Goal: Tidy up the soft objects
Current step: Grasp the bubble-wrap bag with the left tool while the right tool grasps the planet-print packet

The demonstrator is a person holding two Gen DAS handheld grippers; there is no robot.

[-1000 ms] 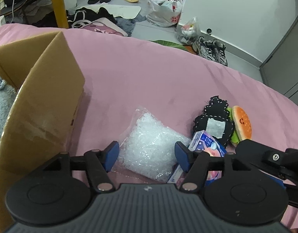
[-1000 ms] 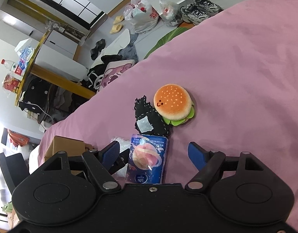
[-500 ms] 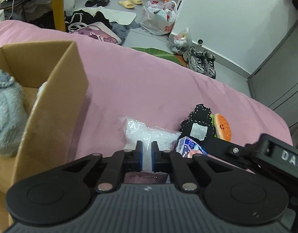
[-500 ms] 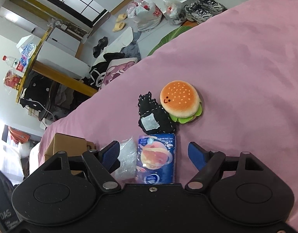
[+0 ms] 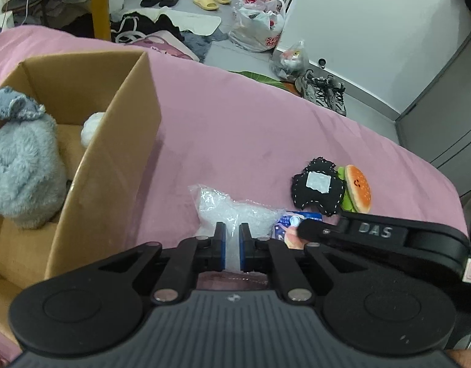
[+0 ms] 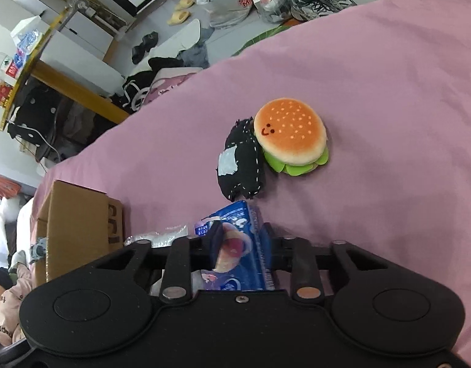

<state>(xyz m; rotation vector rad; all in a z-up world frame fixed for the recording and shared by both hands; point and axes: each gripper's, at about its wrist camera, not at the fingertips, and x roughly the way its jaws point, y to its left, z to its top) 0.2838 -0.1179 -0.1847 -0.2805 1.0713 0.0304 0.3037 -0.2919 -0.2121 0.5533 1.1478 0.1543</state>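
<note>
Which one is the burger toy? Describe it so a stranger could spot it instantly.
Start at the open cardboard box on the pink bedspread, then look away from it, past the clear plastic bag to the two small plush toys lying together. The burger toy leans against the black stitched plush; it alone is round, orange, smiling, with green lettuce.

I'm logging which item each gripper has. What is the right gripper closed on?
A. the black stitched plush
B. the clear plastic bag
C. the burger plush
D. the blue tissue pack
D: in the right wrist view the right gripper pinches the blue tissue pack, while the burger plush and black stitched plush lie free on the pink cover beyond it.
</note>
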